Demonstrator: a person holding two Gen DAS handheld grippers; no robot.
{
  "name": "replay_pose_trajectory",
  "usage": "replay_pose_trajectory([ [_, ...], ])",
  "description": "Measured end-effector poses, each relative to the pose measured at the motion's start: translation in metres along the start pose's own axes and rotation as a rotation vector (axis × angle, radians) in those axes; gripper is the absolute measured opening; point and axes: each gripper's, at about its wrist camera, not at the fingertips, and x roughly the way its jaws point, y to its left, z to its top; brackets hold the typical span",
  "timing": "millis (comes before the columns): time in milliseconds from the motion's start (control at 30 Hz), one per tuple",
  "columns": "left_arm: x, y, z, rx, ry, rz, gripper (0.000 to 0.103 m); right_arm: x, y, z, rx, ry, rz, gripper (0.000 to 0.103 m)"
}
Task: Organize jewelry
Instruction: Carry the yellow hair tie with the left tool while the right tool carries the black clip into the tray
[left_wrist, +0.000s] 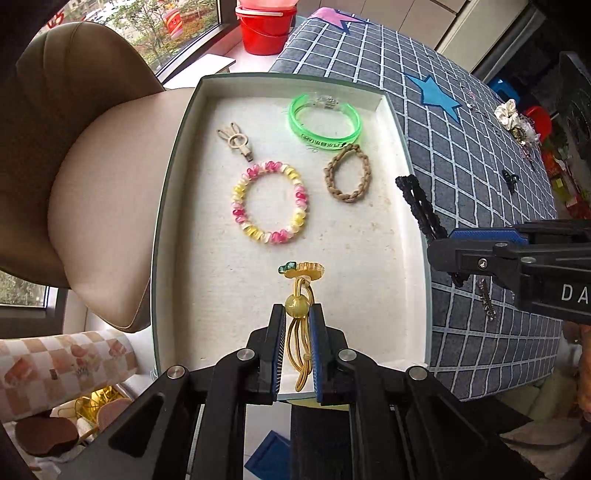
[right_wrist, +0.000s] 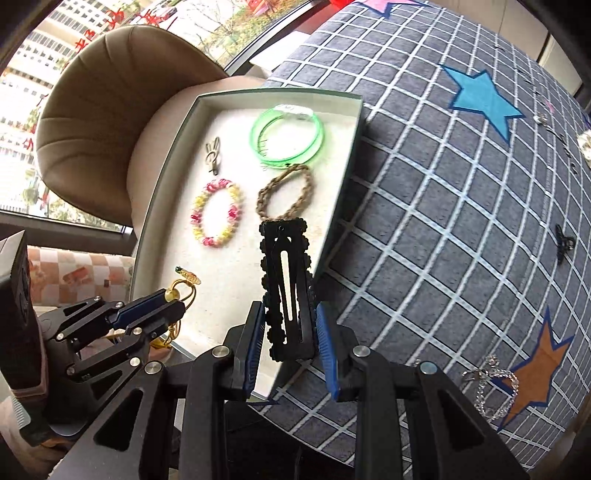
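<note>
Holding two pieces over the tray, one per gripper.

Left wrist view: left gripper (left_wrist: 297, 314) is closed on the yellow hair tie (left_wrist: 300, 295), pads pinching the bead, cord loops hanging slack between the fingers, charm end out front over the tray's near edge. Tray (left_wrist: 400, 229) sits at the bench's left edge, on the checked cloth (left_wrist: 480, 184). Already inside: green bangle (left_wrist: 325, 123), brown braided band (left_wrist: 348, 173), pink-yellow coil tie (left_wrist: 269, 202), beige clip (left_wrist: 236, 142). Right gripper (left_wrist: 441, 251) comes in from the right, beside the tray's right wall.

Right wrist view: right gripper (right_wrist: 290, 332) is closed on the black snap clip (right_wrist: 286, 288), gripped across its width near the base, clip standing upright over the tray's near-right corner. Silver chain (right_wrist: 491, 384) and a small black claw clip (right_wrist: 563, 240) lie loose on the cloth.

Handling, my read: tie is light, floppy, bead round and slippery, so the bead pinch could roll. Clip is stiff, thin, flat-sided; edge grip looks secure.
</note>
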Motion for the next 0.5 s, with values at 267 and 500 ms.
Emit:
replay_pose_trajectory([
  [267, 0.028, 0.020, 0.004, -0.037, 0.041, 0.014, 0.020, 0.047, 0.030, 0.014, -0.047, 0.105, -0.012, 0.031],
  [500, 0.042, 0.024, 0.014, -0.047, 0.044, 0.024, 0.020, 0.078, 0.031, 0.022, -0.033, 0.165, -0.058, 0.031],
])
